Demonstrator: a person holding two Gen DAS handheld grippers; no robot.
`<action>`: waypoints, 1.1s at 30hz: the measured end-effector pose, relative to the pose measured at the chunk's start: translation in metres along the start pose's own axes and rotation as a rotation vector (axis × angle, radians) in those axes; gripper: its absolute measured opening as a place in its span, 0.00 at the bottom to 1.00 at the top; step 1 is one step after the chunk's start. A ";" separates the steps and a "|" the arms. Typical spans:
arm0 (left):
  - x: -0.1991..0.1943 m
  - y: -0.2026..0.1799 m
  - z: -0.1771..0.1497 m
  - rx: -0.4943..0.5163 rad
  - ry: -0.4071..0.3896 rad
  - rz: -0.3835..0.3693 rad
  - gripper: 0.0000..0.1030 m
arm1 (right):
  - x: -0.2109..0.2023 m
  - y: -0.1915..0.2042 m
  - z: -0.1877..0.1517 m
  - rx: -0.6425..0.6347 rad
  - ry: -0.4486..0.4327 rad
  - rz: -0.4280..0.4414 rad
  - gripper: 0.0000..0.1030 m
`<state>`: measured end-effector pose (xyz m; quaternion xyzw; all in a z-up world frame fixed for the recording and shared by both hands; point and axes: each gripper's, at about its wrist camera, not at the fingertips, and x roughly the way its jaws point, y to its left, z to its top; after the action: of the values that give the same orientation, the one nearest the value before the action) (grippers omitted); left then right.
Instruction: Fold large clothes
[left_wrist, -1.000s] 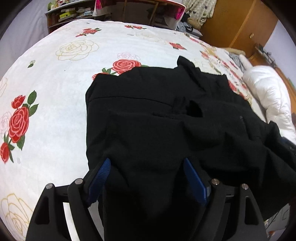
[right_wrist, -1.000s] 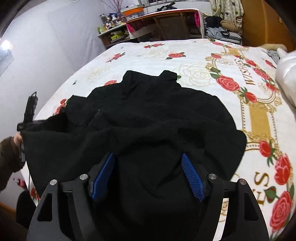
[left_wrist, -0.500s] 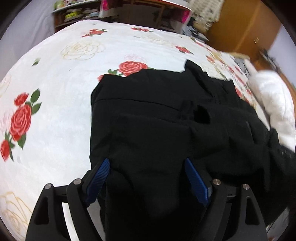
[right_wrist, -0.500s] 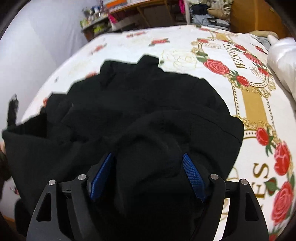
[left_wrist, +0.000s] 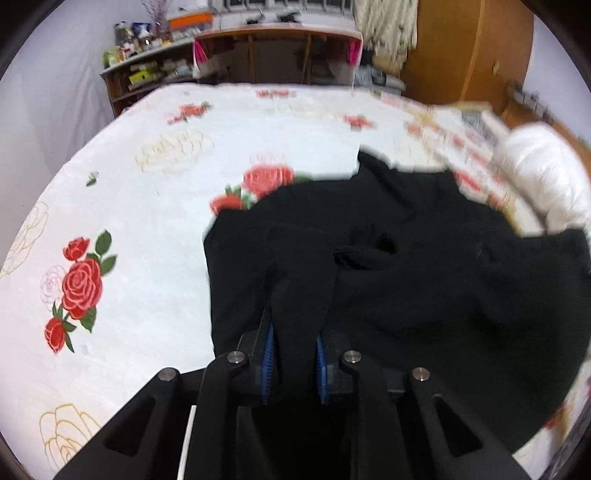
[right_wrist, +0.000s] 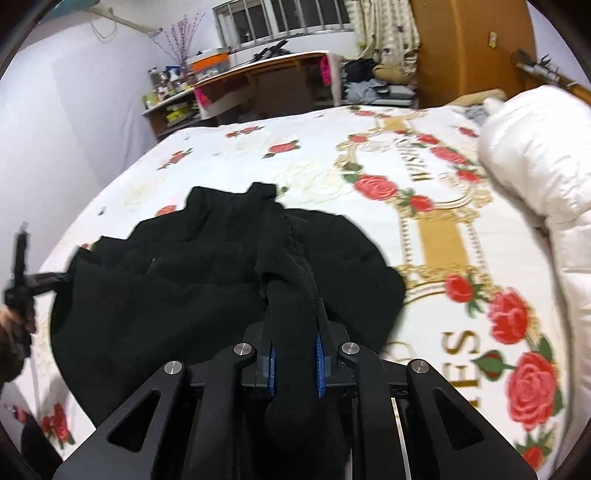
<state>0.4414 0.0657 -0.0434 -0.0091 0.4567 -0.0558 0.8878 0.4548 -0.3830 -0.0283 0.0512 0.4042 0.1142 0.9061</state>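
Both grippers are clamped on the black jacket (left_wrist: 424, 280) right now. The left gripper (left_wrist: 294, 332) pinches a bunched fold, and the right gripper (right_wrist: 294, 332) does the same near the hem. The jacket lies crumpled on the rose-print bedspread (right_wrist: 443, 229) (white duvet (right_wrist: 539, 162) off to the right).

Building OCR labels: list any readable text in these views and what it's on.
"WISHES": gold lettering, partly blurred, on the floral bedspread inside the rose wreath, right wrist view.
"ES" plus part of another letter: big gold letters at the bedspread's near right edge; word cut off.
Shelf items: too small to read.
Black garment: no text.
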 end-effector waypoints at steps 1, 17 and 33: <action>-0.008 0.002 0.004 -0.009 -0.020 -0.006 0.19 | -0.003 0.001 0.002 -0.005 -0.005 -0.005 0.15; -0.047 0.010 0.092 -0.034 -0.186 0.050 0.19 | -0.023 0.006 0.084 0.012 -0.161 -0.114 0.14; 0.146 0.005 0.155 -0.029 0.033 0.219 0.20 | 0.157 -0.023 0.129 -0.027 0.091 -0.305 0.15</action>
<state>0.6516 0.0492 -0.0715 0.0292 0.4705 0.0481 0.8806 0.6557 -0.3663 -0.0594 -0.0283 0.4465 -0.0171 0.8942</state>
